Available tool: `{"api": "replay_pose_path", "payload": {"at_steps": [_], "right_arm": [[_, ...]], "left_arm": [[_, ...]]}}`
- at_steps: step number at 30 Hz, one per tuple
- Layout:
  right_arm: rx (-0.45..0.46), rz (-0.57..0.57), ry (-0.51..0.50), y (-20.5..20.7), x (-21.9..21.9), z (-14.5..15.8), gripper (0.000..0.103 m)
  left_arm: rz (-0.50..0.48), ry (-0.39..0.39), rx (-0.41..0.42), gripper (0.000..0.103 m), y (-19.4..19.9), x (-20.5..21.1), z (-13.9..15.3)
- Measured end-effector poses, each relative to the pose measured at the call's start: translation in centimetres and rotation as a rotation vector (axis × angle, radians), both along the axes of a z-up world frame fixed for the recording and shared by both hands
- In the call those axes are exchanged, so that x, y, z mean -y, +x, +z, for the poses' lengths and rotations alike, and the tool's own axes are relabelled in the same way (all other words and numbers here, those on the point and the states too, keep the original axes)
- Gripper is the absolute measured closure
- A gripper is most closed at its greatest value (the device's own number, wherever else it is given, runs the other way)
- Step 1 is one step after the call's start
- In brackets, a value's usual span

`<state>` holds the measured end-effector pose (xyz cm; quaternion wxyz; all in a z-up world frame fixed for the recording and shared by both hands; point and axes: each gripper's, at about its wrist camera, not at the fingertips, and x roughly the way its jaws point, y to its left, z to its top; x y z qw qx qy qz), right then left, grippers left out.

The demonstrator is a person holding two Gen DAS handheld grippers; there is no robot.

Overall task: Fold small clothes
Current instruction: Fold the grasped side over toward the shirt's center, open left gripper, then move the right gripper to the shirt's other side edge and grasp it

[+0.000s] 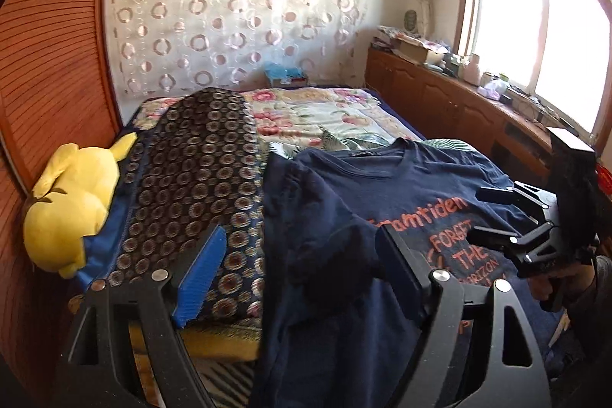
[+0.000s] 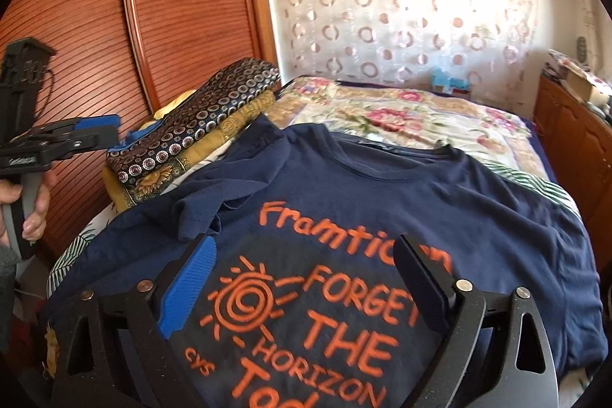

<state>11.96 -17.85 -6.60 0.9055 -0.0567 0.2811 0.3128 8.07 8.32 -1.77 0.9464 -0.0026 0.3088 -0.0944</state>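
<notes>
A: What lay on the bed (image 2: pixel 440 117)?
B: A navy T-shirt (image 2: pixel 382 186), spread print-up near its front edge, one sleeve (image 2: pixel 202 213) already folded inward over the chest.
A: How would it handle?
B: Probably light, limp cotton; best pinched at a hem or shoulder seam.
A: And the grippers?
B: The left gripper (image 1: pixel 302 278) and the right gripper (image 2: pixel 306 289) both stood apart, holding nothing.

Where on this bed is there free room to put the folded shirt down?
Free: the floral quilt beyond the shirt's collar, bordered by the curtain wall and the wooden cabinets. Crowded: the near half, under the navy shirt, and the wardrobe side, taken by the stacked patterned blankets and yellow plush toy.
</notes>
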Motion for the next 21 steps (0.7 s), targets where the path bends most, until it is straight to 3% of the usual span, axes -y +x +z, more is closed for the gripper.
{"api": "replay_pose_path", "payload": {"at_steps": [4, 8, 17, 21], "right_arm": [[-0.028, 0.024, -0.021, 2.4, -1.5, -0.2, 0.02], [-0.041, 0.012, -0.041, 4.0, -2.1, -0.4, 0.021], [-0.05, -0.037, -0.041, 4.3, 0.7, 0.3, 0.021], [-0.033, -0.094, -0.046, 4.0, 4.4, 1.0, 0.021]], "left_arm": [[0.017, -0.005, 0.011, 0.022, -1.1, -0.9, -0.6], [0.028, -0.014, 0.005, 0.022, -1.7, -1.4, -1.4], [0.017, -0.018, -0.016, 0.022, -2.2, -0.3, -3.7], [-0.002, -0.029, -0.048, 0.022, -2.0, 0.9, -5.2]]}}
